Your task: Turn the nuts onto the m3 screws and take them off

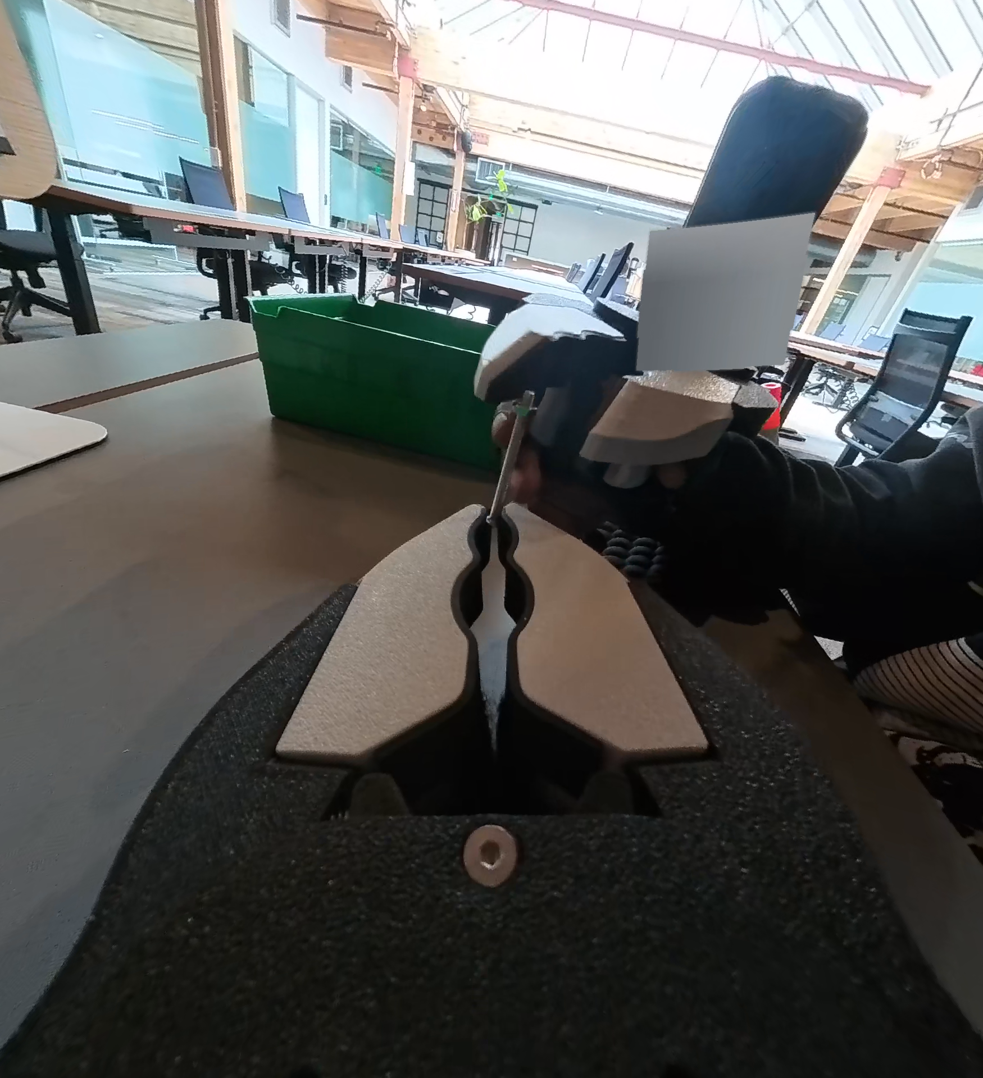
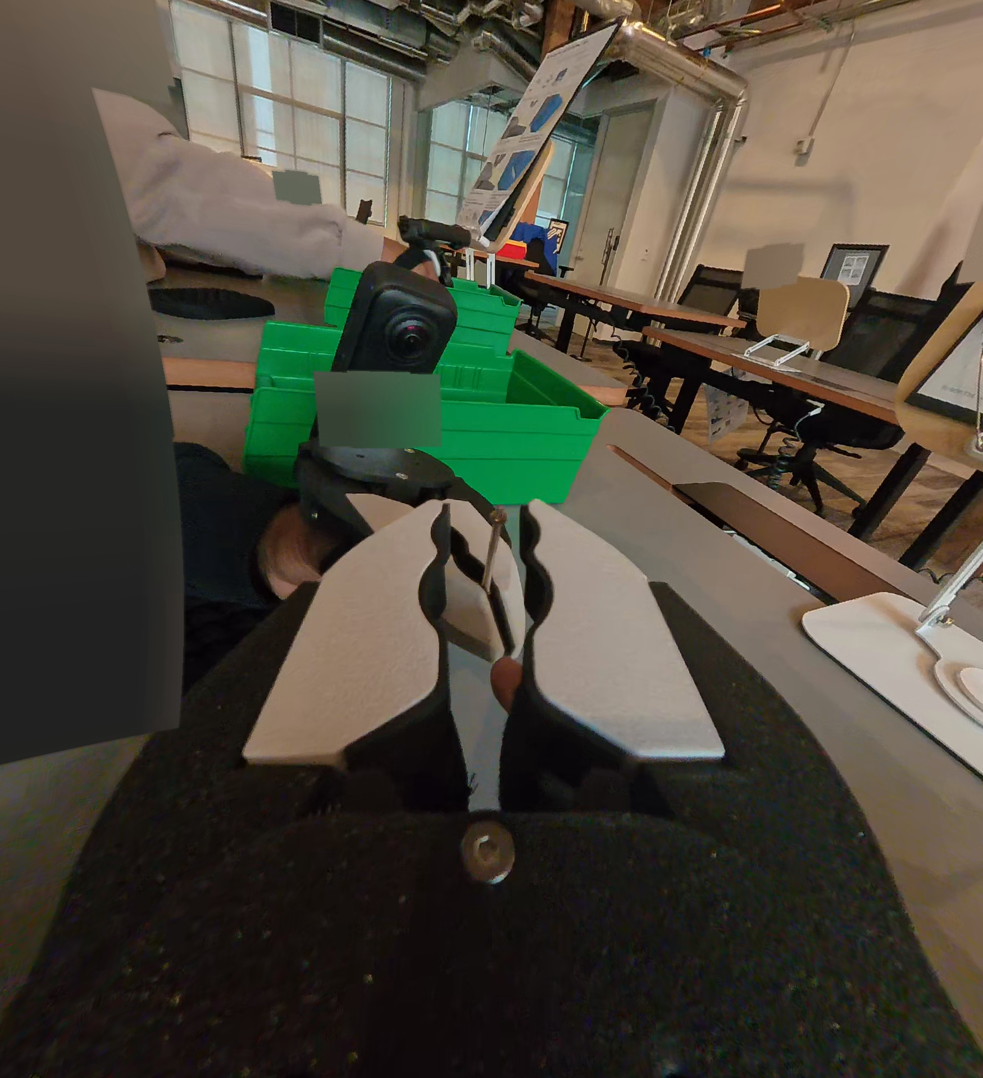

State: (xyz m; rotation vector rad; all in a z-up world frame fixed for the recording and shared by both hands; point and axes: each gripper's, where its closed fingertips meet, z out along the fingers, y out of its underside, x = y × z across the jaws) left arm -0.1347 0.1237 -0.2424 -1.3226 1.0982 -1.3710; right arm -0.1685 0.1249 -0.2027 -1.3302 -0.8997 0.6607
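Steel, thin and silver: a long slender M3 screw (image 1: 511, 461) rises at a slight tilt from the tips of the left tool (image 1: 495, 521), whose pale grey fingers (image 1: 419, 618) are pressed together on its lower end. In this left wrist view the screw stands just in front of a green plastic bin (image 1: 361, 361), on the near side of it above the dark brown worktop (image 1: 156, 525). Near the screw's top sits a small nut (image 1: 527, 413) with a green tinge, tucked right under the left finger of the right tool (image 1: 541, 402), whose jaws stand apart; whether either pad touches the nut cannot be told. In the right wrist view the same screw (image 2: 492, 551) shows between the spread grey fingers (image 2: 594, 630) of the right tool (image 2: 486, 516), again in front of the green bin (image 2: 512, 443), with its top end level with the fingertips and a clear gap on both sides. My judgement is that the risk lies in the next pinch: the nut is tiny and the pads broad, so a slightly off-centre closure could push the screw sideways and lever it out of the left tool's narrow hold. A nut near the thread's end could also drop off and roll across the worktop.
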